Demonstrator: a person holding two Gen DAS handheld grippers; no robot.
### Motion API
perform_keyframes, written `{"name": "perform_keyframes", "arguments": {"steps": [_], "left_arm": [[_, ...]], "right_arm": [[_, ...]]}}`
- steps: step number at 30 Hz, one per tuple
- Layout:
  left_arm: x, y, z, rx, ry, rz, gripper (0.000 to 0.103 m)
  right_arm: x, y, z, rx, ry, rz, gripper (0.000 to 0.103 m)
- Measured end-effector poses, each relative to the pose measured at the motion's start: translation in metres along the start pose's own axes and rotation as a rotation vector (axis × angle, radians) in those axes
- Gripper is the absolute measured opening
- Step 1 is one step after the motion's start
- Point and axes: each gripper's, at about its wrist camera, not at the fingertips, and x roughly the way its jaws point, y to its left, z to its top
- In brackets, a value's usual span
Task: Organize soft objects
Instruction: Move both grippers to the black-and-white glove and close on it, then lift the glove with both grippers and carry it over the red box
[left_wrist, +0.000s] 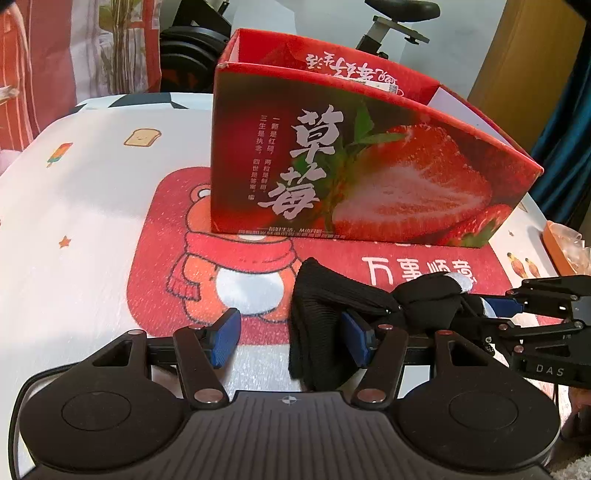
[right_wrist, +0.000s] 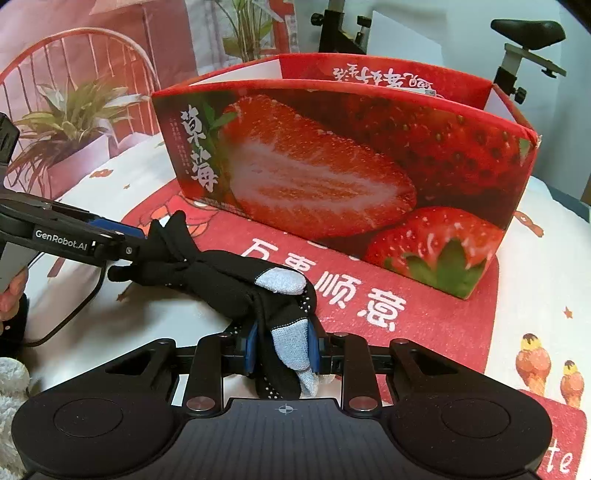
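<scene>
A black knit glove with pale blue fingertip patches lies stretched between both grippers, just above the red bear mat. My left gripper is open; the glove's cuff hangs against its right pad, the left pad is free. My right gripper is shut on the glove's finger end, with a pale blue patch between the pads. The left gripper shows at the left of the right wrist view, at the cuff. The red strawberry box stands open-topped behind the glove, also in the right wrist view.
The red mat lies on a white printed tablecloth. An orange container sits at the right table edge. An exercise bike and a curtain stand behind the table.
</scene>
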Motion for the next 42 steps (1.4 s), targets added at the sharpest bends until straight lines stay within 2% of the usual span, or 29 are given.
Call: {"name": "perform_keyframes", "arguments": {"steps": [3,8,12,14,18,21,29,42], "left_arm": [[0.004,-0.002,0.003,0.014,-0.001,-0.005,0.059],[0.008,-0.007,0.008,0.031,0.029,-0.068,0.03],[0.01,-0.011,0.007,0.049,0.037,-0.067,0.03],[0.01,-0.01,0.007,0.049,0.043,-0.071,0.021],[0.007,-0.012,0.008,0.061,0.048,-0.059,0.013],[0.003,-0.015,0.01,0.069,0.036,-0.056,0.012],[-0.022,-0.014,0.022,0.048,-0.032,-0.057,0.012],[-0.07,-0.02,0.062,0.081,-0.177,-0.06,0.012]], "right_arm": [[0.0,-0.002,0.0,0.009,-0.006,0.003,0.024],[0.001,-0.004,-0.001,0.022,-0.012,0.009,0.024],[0.001,-0.005,-0.001,0.031,-0.015,0.012,0.025],[0.001,-0.006,-0.001,0.034,-0.016,0.014,0.025],[0.001,-0.006,0.0,0.04,-0.016,0.015,0.024],[0.0,-0.005,0.001,0.036,-0.016,0.012,0.017],[-0.016,0.002,0.013,0.001,-0.071,0.017,0.017],[-0.059,0.01,0.06,-0.065,-0.212,-0.004,0.017]]}}
